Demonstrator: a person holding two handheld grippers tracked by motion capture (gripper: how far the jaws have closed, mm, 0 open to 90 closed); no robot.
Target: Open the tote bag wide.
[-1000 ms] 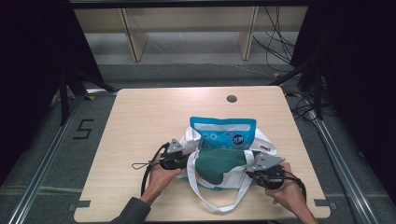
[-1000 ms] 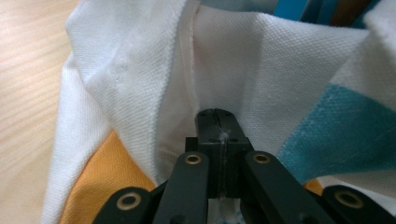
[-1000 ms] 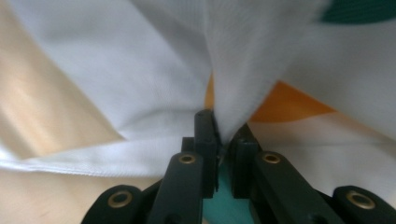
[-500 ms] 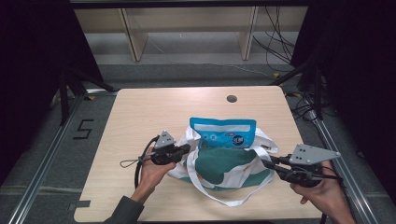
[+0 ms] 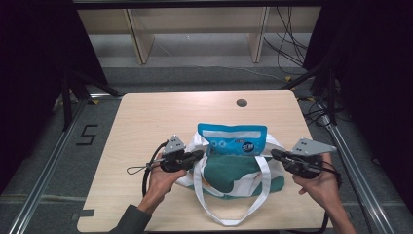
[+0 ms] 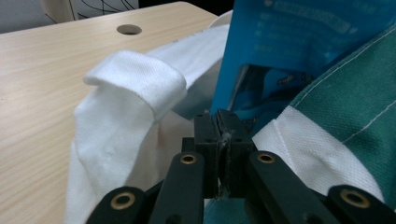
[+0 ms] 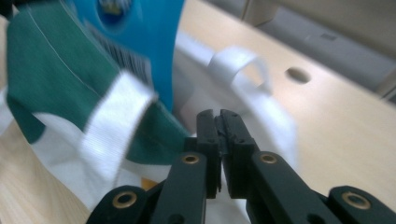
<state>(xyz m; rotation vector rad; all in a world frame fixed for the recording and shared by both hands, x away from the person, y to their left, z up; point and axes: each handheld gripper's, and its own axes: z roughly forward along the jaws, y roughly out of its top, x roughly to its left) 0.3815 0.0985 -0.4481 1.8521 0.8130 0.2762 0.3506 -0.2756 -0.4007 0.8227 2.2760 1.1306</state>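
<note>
The green-and-white tote bag (image 5: 234, 178) lies at the desk's (image 5: 146, 122) six o'clock edge, a blue pouch (image 5: 233, 140) standing in its mouth. At nine o'clock the left claw (image 5: 198, 155) pinches the white rim; at three o'clock the right claw (image 5: 273, 154) is pressed together, empty. Regrip the right rim, then lift evenly so the pouch doesn't tip.

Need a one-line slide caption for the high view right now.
Left gripper and right gripper flank a green-and-white tote bag holding a blue pouch.
</note>
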